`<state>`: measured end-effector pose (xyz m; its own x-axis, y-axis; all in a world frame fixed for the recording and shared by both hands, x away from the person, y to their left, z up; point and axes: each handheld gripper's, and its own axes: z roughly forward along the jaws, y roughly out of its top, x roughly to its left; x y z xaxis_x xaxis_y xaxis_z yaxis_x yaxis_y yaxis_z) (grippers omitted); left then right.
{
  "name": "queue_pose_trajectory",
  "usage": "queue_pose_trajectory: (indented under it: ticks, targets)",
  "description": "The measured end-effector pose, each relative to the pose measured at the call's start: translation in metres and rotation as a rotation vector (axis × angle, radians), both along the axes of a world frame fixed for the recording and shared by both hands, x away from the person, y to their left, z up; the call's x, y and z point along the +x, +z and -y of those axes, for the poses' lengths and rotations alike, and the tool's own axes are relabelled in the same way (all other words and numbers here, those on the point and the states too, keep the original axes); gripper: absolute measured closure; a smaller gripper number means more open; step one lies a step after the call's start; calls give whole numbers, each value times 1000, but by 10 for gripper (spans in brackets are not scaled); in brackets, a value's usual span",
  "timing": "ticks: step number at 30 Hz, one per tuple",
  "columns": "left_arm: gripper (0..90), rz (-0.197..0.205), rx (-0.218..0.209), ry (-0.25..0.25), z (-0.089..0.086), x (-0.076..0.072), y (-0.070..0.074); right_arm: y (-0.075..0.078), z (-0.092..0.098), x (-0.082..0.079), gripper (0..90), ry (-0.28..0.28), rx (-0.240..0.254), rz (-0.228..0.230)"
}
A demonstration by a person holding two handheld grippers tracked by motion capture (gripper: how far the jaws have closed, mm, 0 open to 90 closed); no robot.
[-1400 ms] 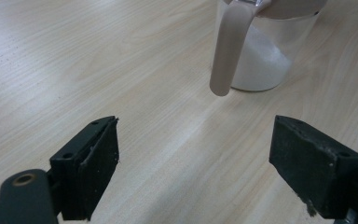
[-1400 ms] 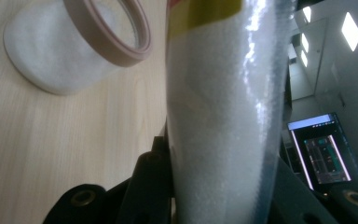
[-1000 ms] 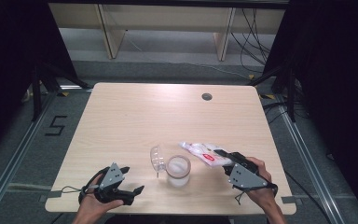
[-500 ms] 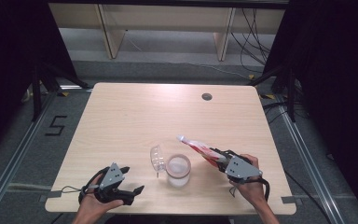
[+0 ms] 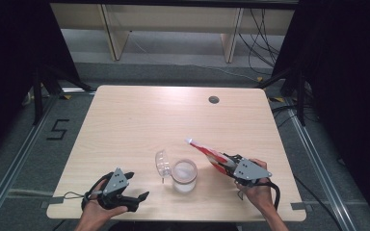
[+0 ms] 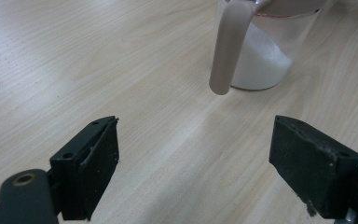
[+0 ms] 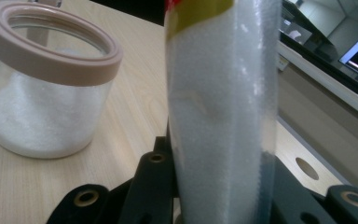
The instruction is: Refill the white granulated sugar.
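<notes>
High view: one jar (image 5: 184, 176) near centre of desk (image 5: 139, 120), lid (image 5: 162, 162) flipped open at its left. One bag (image 5: 207, 153) pinched in right claw (image 5: 224, 164), just right of jar.

Left claw view: left claw (image 6: 209, 163) spread, empty.

Right claw view: bag (image 7: 223, 107) soft, granule-filled, likely slippery and saggy; best gripped low.

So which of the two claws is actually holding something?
The right claw, shut on the bag of white granules. The left claw rests open beside the jar.
</notes>
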<state>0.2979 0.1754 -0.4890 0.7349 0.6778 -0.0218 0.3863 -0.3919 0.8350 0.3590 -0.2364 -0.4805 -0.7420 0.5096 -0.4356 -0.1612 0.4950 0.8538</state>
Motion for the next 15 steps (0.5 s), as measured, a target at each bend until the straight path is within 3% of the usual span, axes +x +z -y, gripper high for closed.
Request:
queue_pose_trajectory:
  ticks: [5,7,10,15]
  targets:
    - [154,3,1,-1,0,0,0,0,4,2,784,-18,11,-28]
    - [154,3,1,-1,0,0,0,-1,5,2,782,-40,49,-39]
    - [154,3,2,0,0,0,0,0,9,4,779,-44,36,-65]
    - [154,3,2,-1,0,0,0,0,17,3,778,-71,66,-97]
